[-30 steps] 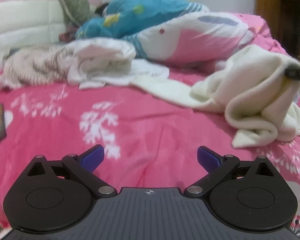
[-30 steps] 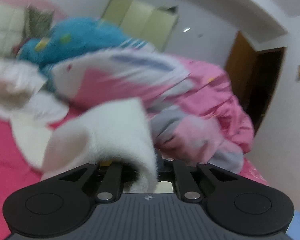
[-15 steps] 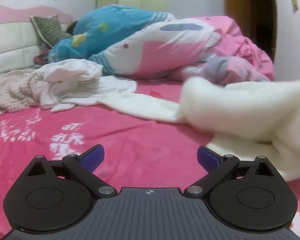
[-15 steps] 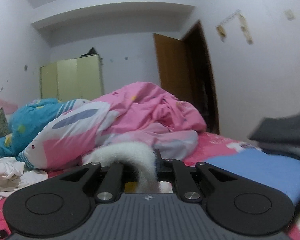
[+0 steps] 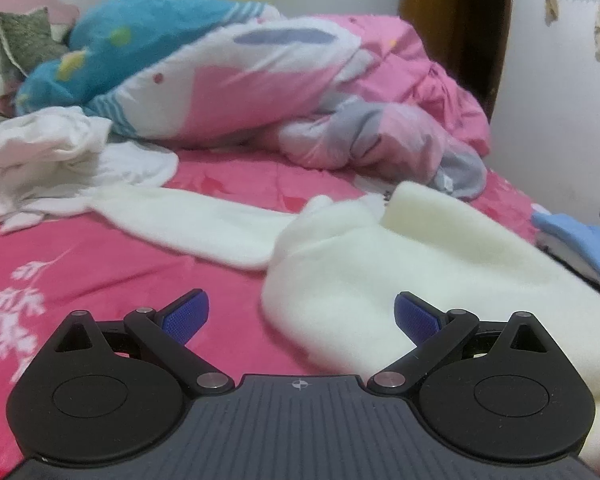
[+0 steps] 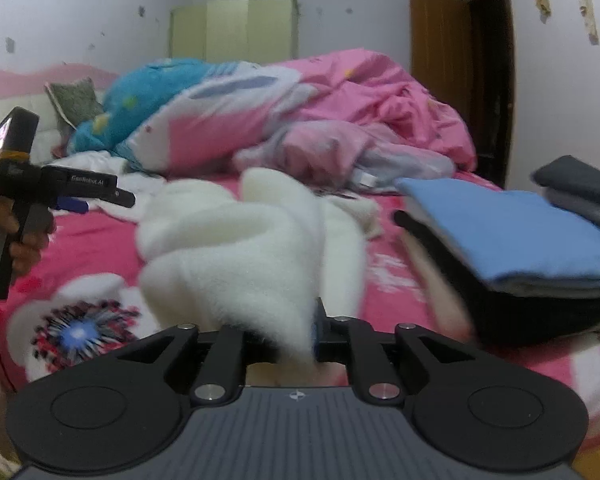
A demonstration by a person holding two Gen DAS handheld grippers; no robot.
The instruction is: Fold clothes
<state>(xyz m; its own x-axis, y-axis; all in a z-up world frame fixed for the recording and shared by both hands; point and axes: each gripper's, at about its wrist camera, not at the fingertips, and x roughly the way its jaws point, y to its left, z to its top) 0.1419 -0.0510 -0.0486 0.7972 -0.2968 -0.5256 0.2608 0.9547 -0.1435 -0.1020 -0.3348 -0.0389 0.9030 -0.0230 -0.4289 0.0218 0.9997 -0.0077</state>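
A cream fleece garment (image 5: 400, 264) lies stretched across the pink bedsheet (image 5: 100, 264), one long part trailing left toward a heap of white clothes. My left gripper (image 5: 300, 316) hovers open just before its near edge, blue pads (image 5: 184, 316) wide apart and nothing between them. In the right wrist view a bunched fold of the fleece (image 6: 228, 248) runs into my right gripper (image 6: 288, 340); its jaws are narrow and opening, with the fabric still between them. The left gripper (image 6: 120, 198) shows there at the left edge, held by a hand (image 6: 24, 236).
A folded stack stands on the right: a blue piece (image 6: 512, 232) on black, and grey ones (image 6: 580, 184) behind. Crumpled pink and blue quilts (image 5: 260, 92) fill the back of the bed. White clothes (image 5: 48, 148) lie at the left. A brown door (image 6: 440, 80) is far right.
My right gripper has carried the fleece across the bed and lowered it beside the folded stack. The left view has swung right, so the fleece now lies directly before the open left gripper.
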